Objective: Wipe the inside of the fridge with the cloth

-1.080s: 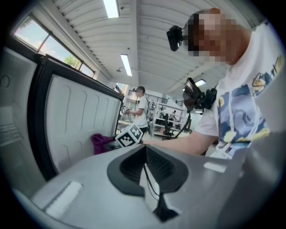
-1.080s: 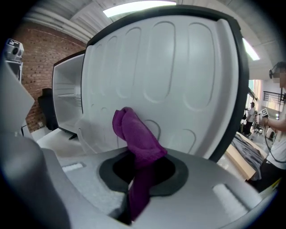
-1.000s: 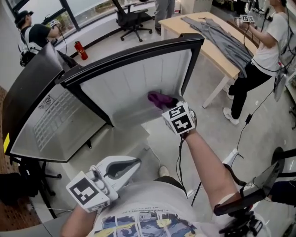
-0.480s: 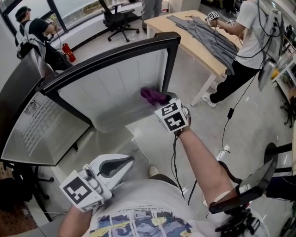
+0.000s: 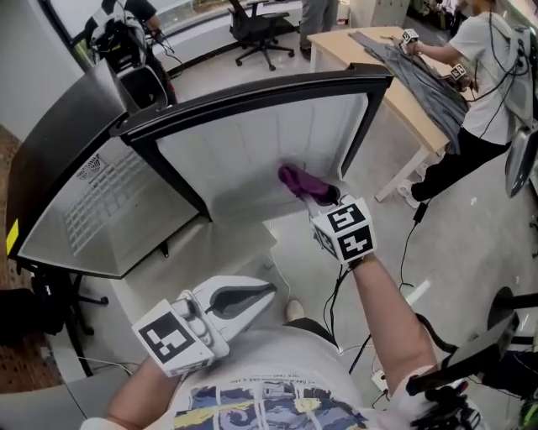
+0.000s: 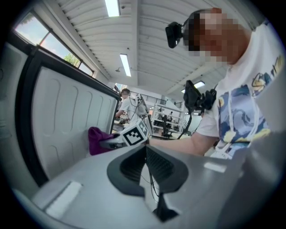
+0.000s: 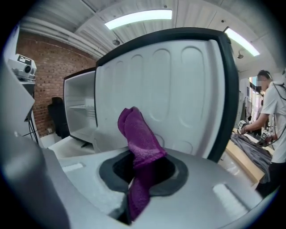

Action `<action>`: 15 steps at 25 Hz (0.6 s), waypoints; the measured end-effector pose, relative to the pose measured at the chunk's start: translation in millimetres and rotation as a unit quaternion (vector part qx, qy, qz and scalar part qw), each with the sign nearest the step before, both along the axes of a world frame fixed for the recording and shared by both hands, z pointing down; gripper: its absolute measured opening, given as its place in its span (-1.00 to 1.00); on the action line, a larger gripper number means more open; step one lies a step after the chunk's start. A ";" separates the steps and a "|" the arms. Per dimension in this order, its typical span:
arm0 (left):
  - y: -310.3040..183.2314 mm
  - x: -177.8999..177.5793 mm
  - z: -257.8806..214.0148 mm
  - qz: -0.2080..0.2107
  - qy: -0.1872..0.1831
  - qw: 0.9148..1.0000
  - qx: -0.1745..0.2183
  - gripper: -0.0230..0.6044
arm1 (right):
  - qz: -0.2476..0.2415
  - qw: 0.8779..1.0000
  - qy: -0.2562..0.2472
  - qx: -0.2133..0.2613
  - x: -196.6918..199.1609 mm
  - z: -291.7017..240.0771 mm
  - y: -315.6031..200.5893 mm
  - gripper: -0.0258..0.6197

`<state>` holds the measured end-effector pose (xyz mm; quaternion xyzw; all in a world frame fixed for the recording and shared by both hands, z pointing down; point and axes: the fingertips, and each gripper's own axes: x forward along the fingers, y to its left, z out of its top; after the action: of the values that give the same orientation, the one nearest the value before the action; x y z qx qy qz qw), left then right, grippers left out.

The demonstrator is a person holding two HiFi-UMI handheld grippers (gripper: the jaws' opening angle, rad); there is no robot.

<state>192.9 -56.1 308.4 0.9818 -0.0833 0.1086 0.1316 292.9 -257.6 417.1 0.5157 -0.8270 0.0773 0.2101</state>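
Note:
The fridge door [image 5: 252,143] stands open, its white ribbed inner liner [image 7: 178,89] framed in black. A purple cloth [image 5: 301,182] is clamped in my right gripper [image 5: 324,200], which is shut on it, and the cloth's free end rests against the lower part of the liner near the door's far edge. In the right gripper view the cloth [image 7: 138,143] sticks up from the jaws of the right gripper [image 7: 143,172]. My left gripper [image 5: 261,294] is low by my torso, shut and holding nothing. In the left gripper view, past the left gripper [image 6: 147,154], the cloth [image 6: 96,139] shows against the door.
The fridge body [image 5: 76,193] stands at left, with its shelves [image 7: 80,112] visible in the right gripper view. A wooden table [image 5: 395,84] with a grey garment is at back right, with a person [image 5: 492,76] beside it. An office chair [image 5: 256,21] and another person [image 5: 126,29] are behind.
The right gripper and cloth have stayed on the door's inner liner, shifting slightly along it. The left gripper keeps its place by my torso. My head view has swung.

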 end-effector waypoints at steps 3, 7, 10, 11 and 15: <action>0.5 -8.8 -3.3 -0.005 0.005 1.000 0.002 -0.91 | -0.039 0.999 -0.011 0.006 -37.6 -6.2 2.9 -0.75; -2.1 -33.7 -4.3 -0.027 0.004 1.000 0.005 -0.91 | -0.081 0.997 -0.014 0.002 -88.9 0.1 4.3 -0.75; -3.2 -53.5 -2.7 -0.042 0.000 0.999 0.005 -0.91 | -0.108 0.994 -0.006 -0.002 -121.7 9.3 1.8 -0.75; -3.3 -59.9 -1.8 -0.047 -0.001 0.999 0.004 -0.91 | -0.116 0.993 -0.003 -0.004 -131.4 12.6 0.6 -0.75; -4.5 -81.6 1.6 -0.067 -0.007 0.998 -0.001 -0.91 | -0.141 0.990 0.013 -0.019 -161.4 30.0 -6.3 -0.75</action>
<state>111.3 -60.5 309.9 0.9730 -0.1502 0.1069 0.1391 131.6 -263.9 447.2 0.3909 -0.8871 0.0561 0.2390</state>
